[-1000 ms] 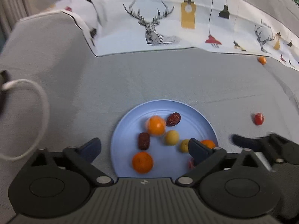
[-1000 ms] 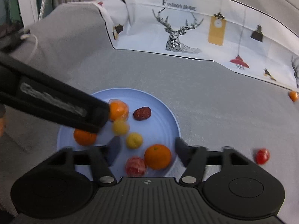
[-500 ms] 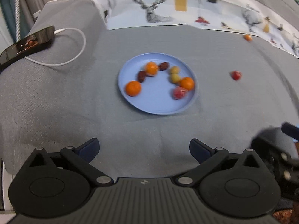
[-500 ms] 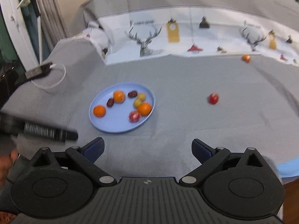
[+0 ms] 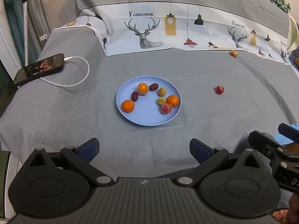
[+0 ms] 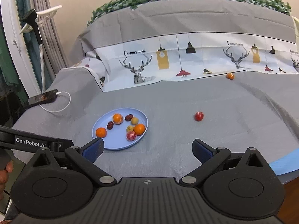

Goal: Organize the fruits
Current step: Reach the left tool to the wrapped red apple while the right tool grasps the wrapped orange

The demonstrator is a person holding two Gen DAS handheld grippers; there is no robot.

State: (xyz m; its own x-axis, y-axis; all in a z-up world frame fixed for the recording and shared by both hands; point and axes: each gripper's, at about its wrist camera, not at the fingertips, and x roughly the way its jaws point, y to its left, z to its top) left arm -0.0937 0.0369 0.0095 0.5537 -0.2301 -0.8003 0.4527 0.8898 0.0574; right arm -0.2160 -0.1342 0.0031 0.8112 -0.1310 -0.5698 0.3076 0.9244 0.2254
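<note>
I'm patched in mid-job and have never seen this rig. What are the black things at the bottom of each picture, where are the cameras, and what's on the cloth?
No robot arm here: a person holds two handheld grippers, each with a fisheye camera looking along its fingers. The black shapes are the left gripper and the right gripper, both open and empty, held back from the blue plate. The plate holds oranges, dates, small yellow fruits and a wrapped red one. On the grey cloth, a red fruit and a small orange fruit lie loose. A phone charges at far left.

Left tongs [image 5: 143, 149] and right tongs [image 6: 147, 148] agape, empty.
</note>
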